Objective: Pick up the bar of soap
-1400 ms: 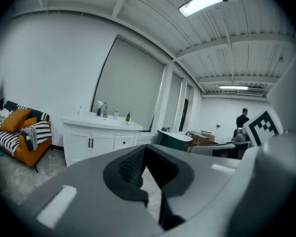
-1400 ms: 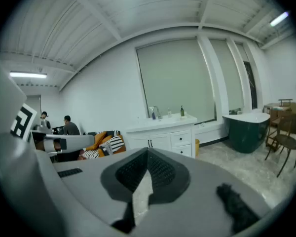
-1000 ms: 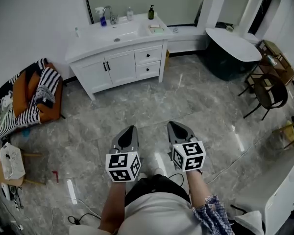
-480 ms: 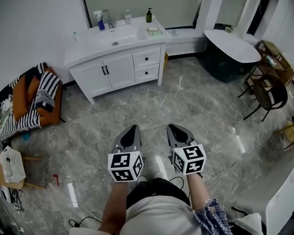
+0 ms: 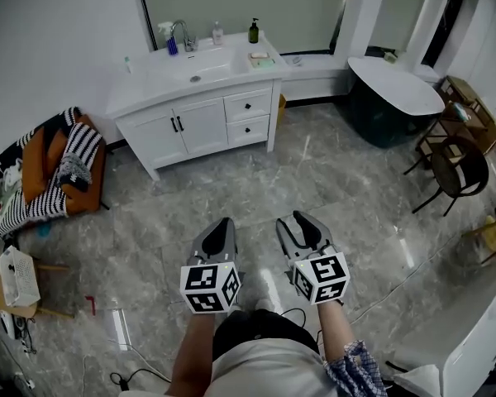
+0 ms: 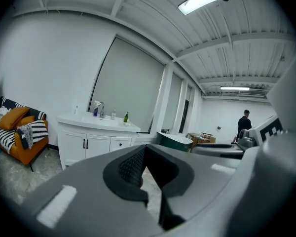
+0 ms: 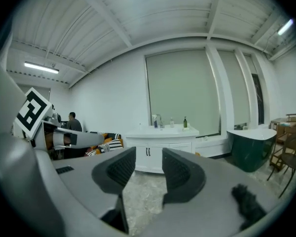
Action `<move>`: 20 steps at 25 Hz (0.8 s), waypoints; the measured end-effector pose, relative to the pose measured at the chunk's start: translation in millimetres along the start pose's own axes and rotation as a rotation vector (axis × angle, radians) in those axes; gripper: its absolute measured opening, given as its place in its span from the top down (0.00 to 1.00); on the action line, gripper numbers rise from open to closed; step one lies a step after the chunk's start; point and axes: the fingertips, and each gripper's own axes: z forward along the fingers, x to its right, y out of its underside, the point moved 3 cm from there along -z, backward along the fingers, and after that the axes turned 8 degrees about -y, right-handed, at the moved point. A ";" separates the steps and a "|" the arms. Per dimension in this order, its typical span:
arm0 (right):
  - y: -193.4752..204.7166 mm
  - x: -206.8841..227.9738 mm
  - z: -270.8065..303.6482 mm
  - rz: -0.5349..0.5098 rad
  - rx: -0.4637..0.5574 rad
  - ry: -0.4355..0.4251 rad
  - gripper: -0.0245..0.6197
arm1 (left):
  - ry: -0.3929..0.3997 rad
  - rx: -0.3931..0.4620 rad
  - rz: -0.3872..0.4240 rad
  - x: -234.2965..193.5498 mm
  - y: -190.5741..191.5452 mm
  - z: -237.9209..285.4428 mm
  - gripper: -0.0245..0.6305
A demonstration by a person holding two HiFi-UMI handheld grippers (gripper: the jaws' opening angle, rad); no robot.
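Above the floor (image 5: pixel 331 172), the right tool (image 5: pixel 294 222) opens, jaws empty.

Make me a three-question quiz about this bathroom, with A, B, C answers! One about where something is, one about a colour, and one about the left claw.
1. Where is the bar of soap?
A. On the floor
B. On the white sink counter
C. On a chair

2. What colour is the sofa under the striped blanket?
A. Blue
B. Green
C. Orange

3. How is the left claw?
A. Shut, with nothing in it
B. Wide open
C. Squeezing a bottle

Answers:
1 B: in the head view the soap sits on the counter, to the right of the basin.
2 C: orange shows beside the stripes.
3 A: its pads meet with nothing between them.
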 end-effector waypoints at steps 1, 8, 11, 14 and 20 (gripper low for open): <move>-0.5 2.6 -0.1 -0.008 0.001 -0.002 0.71 | -0.004 0.000 -0.002 1.7 1.1 1.2 0.95; -1.3 15.2 0.6 -0.018 0.000 -0.028 0.69 | -0.019 -0.008 -0.012 9.4 5.3 7.6 0.95; -3.9 21.5 2.2 -0.006 0.012 -0.029 0.69 | -0.020 -0.005 -0.003 11.5 1.4 12.1 0.95; -3.2 25.7 8.2 -0.008 0.004 -0.029 0.69 | -0.017 -0.002 -0.010 9.2 -0.8 19.9 0.95; -5.2 43.2 18.8 -0.014 -0.002 -0.007 0.69 | -0.002 -0.017 -0.022 7.4 1.2 42.5 0.95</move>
